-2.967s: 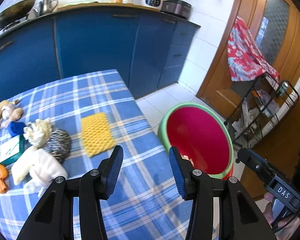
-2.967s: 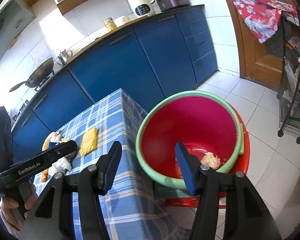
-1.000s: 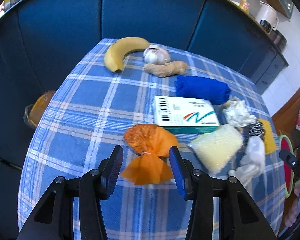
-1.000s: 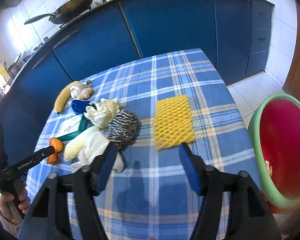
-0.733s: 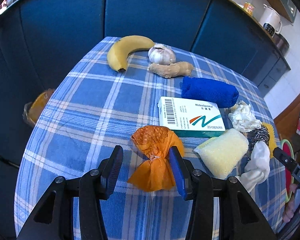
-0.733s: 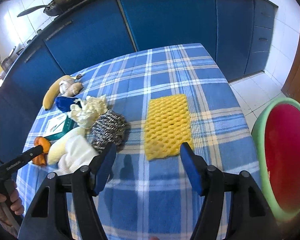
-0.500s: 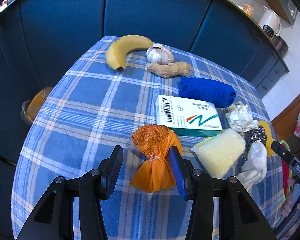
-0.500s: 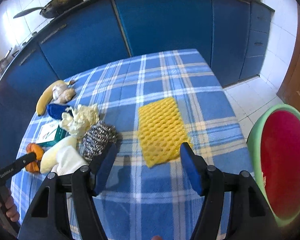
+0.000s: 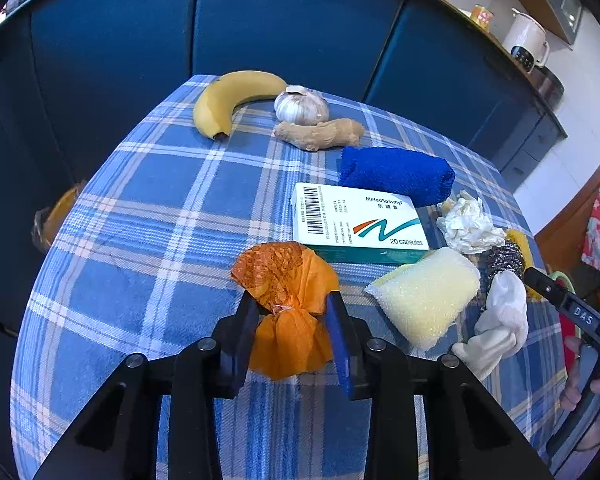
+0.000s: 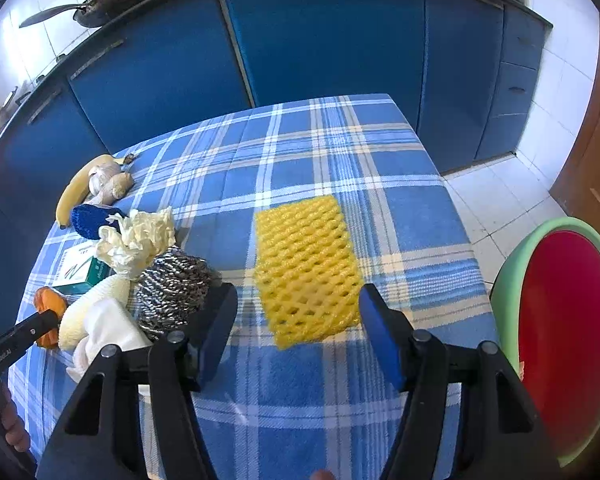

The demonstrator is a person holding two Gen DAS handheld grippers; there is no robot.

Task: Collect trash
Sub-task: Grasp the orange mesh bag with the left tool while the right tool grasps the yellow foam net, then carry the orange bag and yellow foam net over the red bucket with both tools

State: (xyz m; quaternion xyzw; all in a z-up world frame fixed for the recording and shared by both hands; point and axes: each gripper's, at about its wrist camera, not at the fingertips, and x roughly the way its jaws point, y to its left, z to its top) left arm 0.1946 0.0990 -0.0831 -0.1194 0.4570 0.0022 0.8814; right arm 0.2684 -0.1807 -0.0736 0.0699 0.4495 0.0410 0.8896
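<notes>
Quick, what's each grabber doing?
Left hand-held gripper: closing around the crumpled orange paper wrapper.
Right hand-held gripper: open, empty.

Crinkled orange paper wrapper (image 9: 288, 300); woven checked tablecloth (image 9: 148, 216); yellow foam netting (image 10: 306, 266)

orange wrapper (image 9: 288, 300) | crumpled, twisted waist | on checked cloth, near medicine box's front edge

Left hand-held gripper (image 9: 292, 334): black frame, silver screws, dark blue pads. Right hand-held gripper (image 10: 298, 328): same build; white "DAS" lettering on its side, "GenRobot.AI" on the left's.
</notes>
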